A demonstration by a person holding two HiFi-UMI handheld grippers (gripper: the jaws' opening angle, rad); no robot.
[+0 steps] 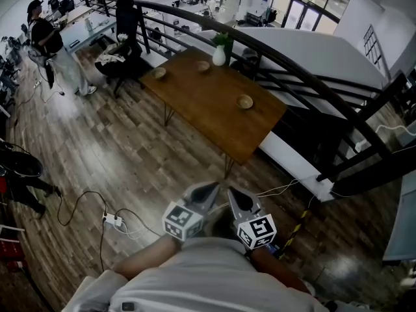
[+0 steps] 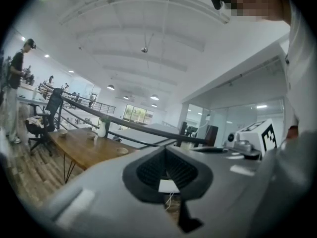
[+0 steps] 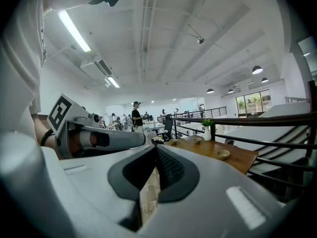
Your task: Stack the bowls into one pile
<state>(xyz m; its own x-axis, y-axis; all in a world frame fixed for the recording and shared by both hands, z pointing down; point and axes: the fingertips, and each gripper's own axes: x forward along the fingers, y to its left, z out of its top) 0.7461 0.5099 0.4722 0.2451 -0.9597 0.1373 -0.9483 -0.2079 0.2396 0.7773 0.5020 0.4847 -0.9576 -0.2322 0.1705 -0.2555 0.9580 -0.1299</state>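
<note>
Left claw (image 1: 209, 190), right claw (image 1: 233, 195) well apart from bowls (image 1: 245, 101)

The head view is dim, its corners vignetted black, and fisheye distortion bends the black curved railing (image 1: 279, 57). Both gripper views are brighter under white ceiling strip lights (image 3: 74, 31). The grey left gripper (image 2: 166, 148) and grey right gripper (image 3: 154, 148) blur near the lens.

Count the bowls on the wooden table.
3 bowls: one at the table's far left corner, one beside the vase, one nearer, by the right edge. None seem hidden.
</note>
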